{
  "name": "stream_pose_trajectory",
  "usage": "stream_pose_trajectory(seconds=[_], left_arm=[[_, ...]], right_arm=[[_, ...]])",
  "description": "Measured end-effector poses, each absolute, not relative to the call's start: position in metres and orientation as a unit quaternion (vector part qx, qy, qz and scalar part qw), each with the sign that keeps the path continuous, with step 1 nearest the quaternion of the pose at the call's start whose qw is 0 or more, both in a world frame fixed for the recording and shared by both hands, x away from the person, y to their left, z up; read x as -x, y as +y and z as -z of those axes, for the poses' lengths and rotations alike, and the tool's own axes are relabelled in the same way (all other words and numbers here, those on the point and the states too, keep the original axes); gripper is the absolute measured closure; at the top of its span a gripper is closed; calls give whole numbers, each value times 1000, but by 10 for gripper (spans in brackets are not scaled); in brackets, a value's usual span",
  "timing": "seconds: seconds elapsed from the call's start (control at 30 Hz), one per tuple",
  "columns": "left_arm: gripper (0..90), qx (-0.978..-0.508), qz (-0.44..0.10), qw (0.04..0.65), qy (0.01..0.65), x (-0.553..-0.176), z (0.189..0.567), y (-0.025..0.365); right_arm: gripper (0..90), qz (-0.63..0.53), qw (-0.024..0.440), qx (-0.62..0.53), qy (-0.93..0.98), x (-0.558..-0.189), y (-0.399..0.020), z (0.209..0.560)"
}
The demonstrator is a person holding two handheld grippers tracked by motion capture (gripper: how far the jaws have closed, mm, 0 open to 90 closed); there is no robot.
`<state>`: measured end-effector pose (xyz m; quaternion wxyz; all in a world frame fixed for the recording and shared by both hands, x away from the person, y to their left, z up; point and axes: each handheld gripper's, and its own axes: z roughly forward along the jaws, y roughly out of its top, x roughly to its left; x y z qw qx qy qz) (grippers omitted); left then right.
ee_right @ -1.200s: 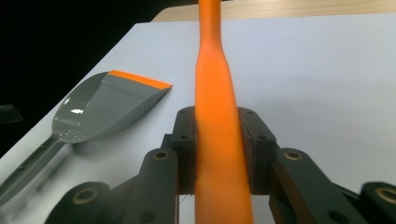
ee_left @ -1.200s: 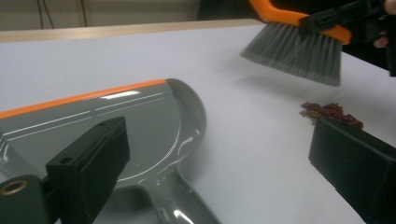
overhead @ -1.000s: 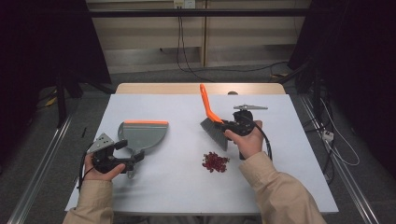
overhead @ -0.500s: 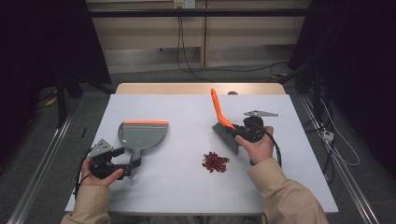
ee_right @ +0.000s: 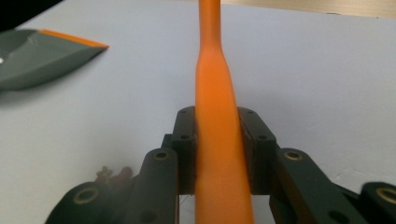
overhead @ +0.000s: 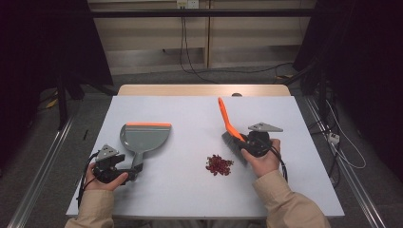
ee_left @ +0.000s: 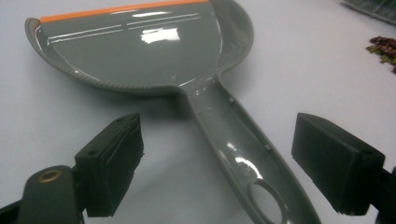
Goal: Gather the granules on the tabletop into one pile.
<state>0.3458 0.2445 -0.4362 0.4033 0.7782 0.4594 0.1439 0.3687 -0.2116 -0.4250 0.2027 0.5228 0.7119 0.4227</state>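
Surface: pale grey-white table (overhead: 190, 199) with a wooden strip along its far edge, dark room all around, cables on the floor behind.
Left tool: the left tool (ee_left: 219, 168), held low at the near left corner of the table, has its black jaws wide apart; they have just been closing a little, and the pads (ee_left: 116, 163) do not yet touch anything.
Between the left jaws: the long handle of the grey plastic dustpan with an orange lip (ee_left: 140, 51) lies between them, flat on the table, its hanging hole nearest the camera.
Dustpan: in the high view the pan sits on the left half of the table, the orange lip on its far side and the handle pointing toward the person.
Debris: small heap of dark red crumbs (overhead: 219, 165) near the middle of the table, well apart from the dustpan and just beside the brush head.
Right tool: the right tool (ee_right: 217, 154) is clamped firmly on the orange handle of the hand brush with grey bristles (overhead: 228, 124).
Brush: tilted, handle rising away and to the left, its grey bristles low near the table just right of the crumbs.
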Motion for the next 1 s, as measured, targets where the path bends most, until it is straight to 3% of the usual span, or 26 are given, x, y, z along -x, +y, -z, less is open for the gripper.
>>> stream_pose_trajectory(seconds=[0.4, 0.77, 0.93, 1.0], left_arm=[[170, -782, -134, 384, 472, -351, 441, 241], [249, -776, -156, 367, 489, -356, 433, 261], [284, -793, -151, 355, 472, -368, 429, 243], [351, -799, -150, 331, 480, -374, 432, 237]], right_arm=[[712, -441, 206, -502, 715, -360, -180, 430], [712, -454, 206, -506, 704, -360, -197, 421], [711, -457, 204, -512, 698, -363, -202, 419], [711, -458, 203, -512, 697, -364, -202, 419]])
